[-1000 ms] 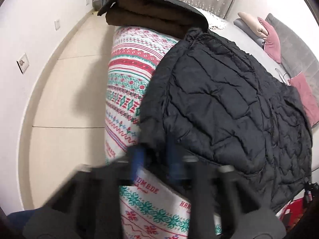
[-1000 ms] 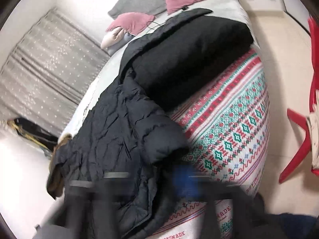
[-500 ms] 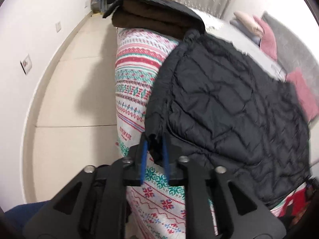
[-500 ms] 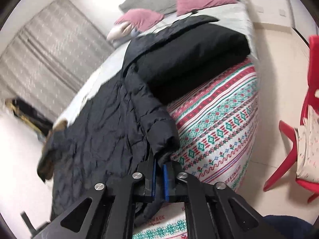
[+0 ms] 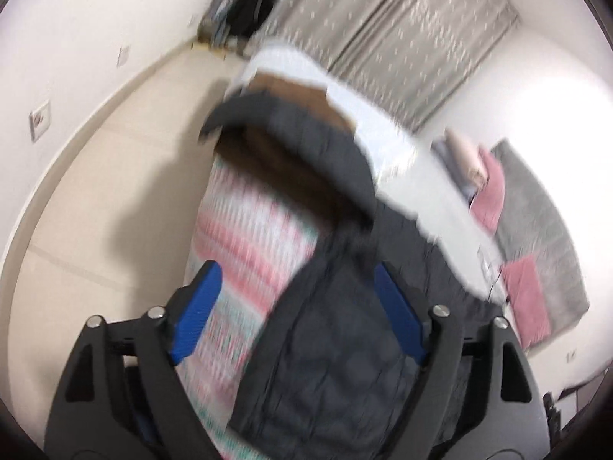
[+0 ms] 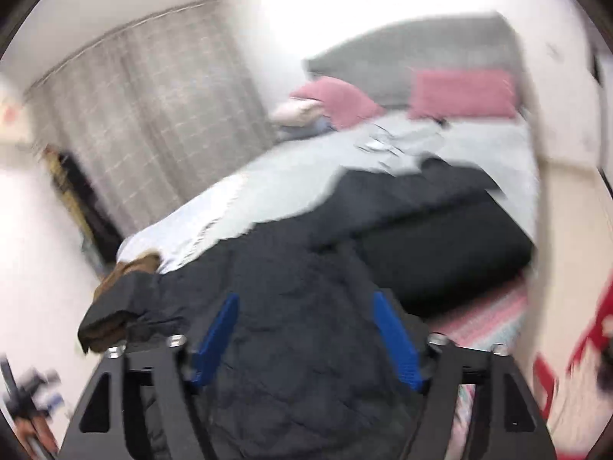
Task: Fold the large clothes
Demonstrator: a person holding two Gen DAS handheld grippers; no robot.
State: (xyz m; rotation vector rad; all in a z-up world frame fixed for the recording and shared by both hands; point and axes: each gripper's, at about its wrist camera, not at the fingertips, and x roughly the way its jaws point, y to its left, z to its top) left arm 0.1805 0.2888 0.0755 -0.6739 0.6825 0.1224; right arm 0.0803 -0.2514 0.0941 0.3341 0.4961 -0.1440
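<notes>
Quilted black puffer jacket (image 5: 329, 375) lay spread across the foot of the bed (image 6: 291, 176), below and ahead of both hand-held grippers, as both wrist views blurred. The left gripper (image 5: 299, 306) stood with its blue pads (image 5: 197, 316) wide apart, having just been opening, and nothing was pinched between them; the jacket's edge and the patterned red-and-green bedcover (image 5: 245, 245) showed in the gap beneath. The right gripper (image 6: 304, 337) likewise had its jaws spread after just opening, clear of the fabric that lay under it. Beyond the left gripper, a folded brown blanket (image 5: 283, 153) sat at the bed's far corner. To the right gripper's far right lay a folded black garment (image 6: 440, 230), with pink pillows (image 6: 459, 94) farther on.
</notes>
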